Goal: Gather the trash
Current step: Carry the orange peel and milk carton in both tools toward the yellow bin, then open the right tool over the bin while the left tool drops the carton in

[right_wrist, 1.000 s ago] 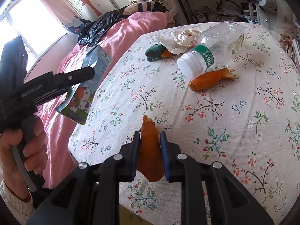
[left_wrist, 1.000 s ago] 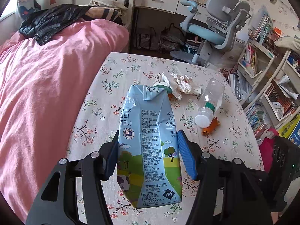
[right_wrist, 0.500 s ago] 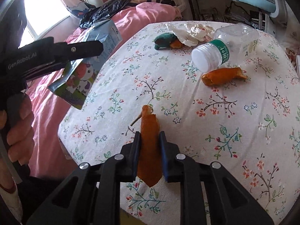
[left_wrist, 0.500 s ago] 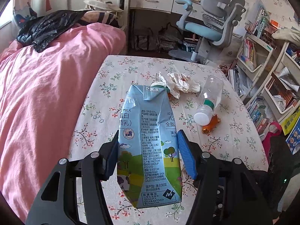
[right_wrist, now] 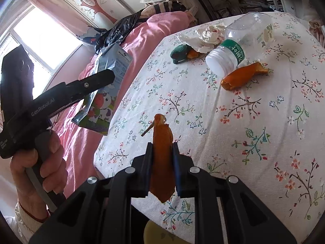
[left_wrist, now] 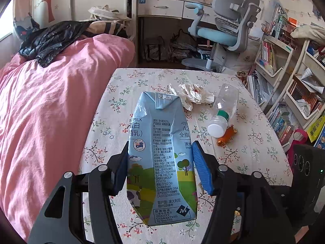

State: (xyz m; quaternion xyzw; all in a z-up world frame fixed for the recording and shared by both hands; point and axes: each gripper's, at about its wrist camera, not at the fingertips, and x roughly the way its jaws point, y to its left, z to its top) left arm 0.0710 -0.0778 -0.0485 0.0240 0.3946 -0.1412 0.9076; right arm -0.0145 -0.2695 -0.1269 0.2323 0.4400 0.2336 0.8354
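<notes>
My left gripper (left_wrist: 160,152) is shut on a light blue milk carton (left_wrist: 160,154) and holds it in the air above the near left part of the flowered table (left_wrist: 254,142). The carton also shows in the right wrist view (right_wrist: 107,85). My right gripper (right_wrist: 162,148) is shut on an orange peel strip (right_wrist: 162,158) above the table's near edge. On the table lie an empty clear plastic bottle (right_wrist: 239,42), a second orange peel (right_wrist: 241,76), a crumpled white tissue (right_wrist: 205,37) and a dark green scrap (right_wrist: 179,53).
A bed with a pink duvet (left_wrist: 44,111) borders the table on the left, with a black jacket (left_wrist: 52,40) on it. A grey and blue desk chair (left_wrist: 225,26) and a desk stand beyond the table. Bookshelves (left_wrist: 284,81) stand at the right.
Both grippers have pulled back and up from the table with their loads still held. The items on the table have not moved.
</notes>
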